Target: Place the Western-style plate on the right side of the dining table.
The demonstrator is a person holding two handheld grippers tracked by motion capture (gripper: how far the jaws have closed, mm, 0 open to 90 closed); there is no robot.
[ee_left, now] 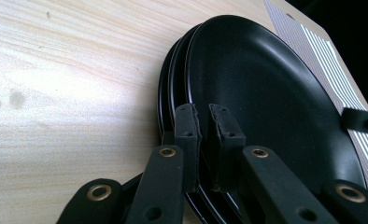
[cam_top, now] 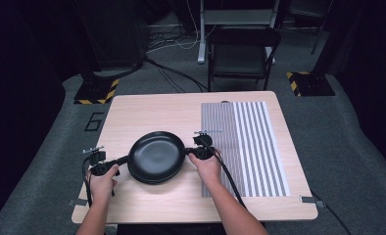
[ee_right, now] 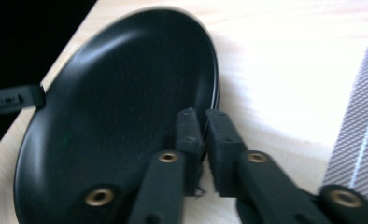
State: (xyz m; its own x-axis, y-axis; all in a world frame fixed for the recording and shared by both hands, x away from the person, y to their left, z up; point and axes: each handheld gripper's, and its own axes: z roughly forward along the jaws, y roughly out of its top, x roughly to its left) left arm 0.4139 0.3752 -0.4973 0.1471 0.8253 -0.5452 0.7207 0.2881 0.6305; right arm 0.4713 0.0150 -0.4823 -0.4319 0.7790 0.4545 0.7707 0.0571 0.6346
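On the pale wooden desk (cam_top: pixel 132 112), beside a grey striped mat (cam_top: pixel 250 147), sits a stack of round matte-black plates (cam_top: pixel 156 156). They look stiff, smooth, probably breakable and slippery, so opposite rims suit best. Left gripper (ee_left: pixel 204 116) jaws pinch the top plate's rim; right gripper (ee_right: pixel 201 122) jaws pinch the opposite rim.

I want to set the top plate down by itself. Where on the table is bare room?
Bare wood lies left of and behind the plate stack, up to the table's far edge. The striped mat on the right is bare too. The near middle is crowded: left gripper and right gripper clamp the plate rims.
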